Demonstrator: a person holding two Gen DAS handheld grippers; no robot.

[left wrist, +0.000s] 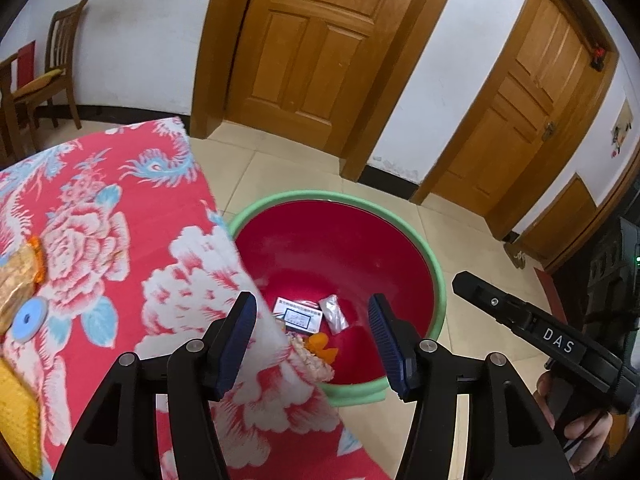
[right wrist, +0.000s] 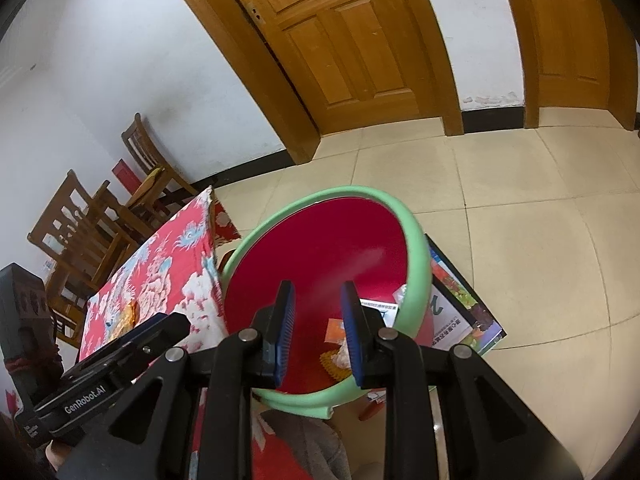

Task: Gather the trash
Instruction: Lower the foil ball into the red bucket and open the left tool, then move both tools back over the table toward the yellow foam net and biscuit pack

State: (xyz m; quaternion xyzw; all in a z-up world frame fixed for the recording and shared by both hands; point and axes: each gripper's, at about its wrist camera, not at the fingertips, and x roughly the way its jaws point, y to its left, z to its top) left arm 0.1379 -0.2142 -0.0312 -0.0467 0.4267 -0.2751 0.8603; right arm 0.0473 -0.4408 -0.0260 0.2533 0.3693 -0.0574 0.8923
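Observation:
A red basin with a green rim (left wrist: 438, 280) stands on the floor beside the table; it also shows in the right wrist view (right wrist: 416, 272). Inside lie a white printed box (left wrist: 298, 316), a clear plastic wrapper (left wrist: 334, 312), orange scraps (left wrist: 322, 344) and a crumpled pale wrapper (left wrist: 312, 360). My left gripper (left wrist: 314, 344) is open and empty above the table's edge and the basin. My right gripper (right wrist: 318, 330) is open and empty over the basin. On the table at the left lie a golden wrapper (left wrist: 18, 284) and a blue disc (left wrist: 28, 318).
The table wears a red flowered cloth (left wrist: 120, 248). A yellow knitted mat (left wrist: 18, 412) lies at its near left. Wooden chairs (right wrist: 80, 232) stand behind the table. A colourful printed sheet (right wrist: 464, 312) lies on the tiled floor under the basin. Two wooden doors (left wrist: 316, 40) are beyond.

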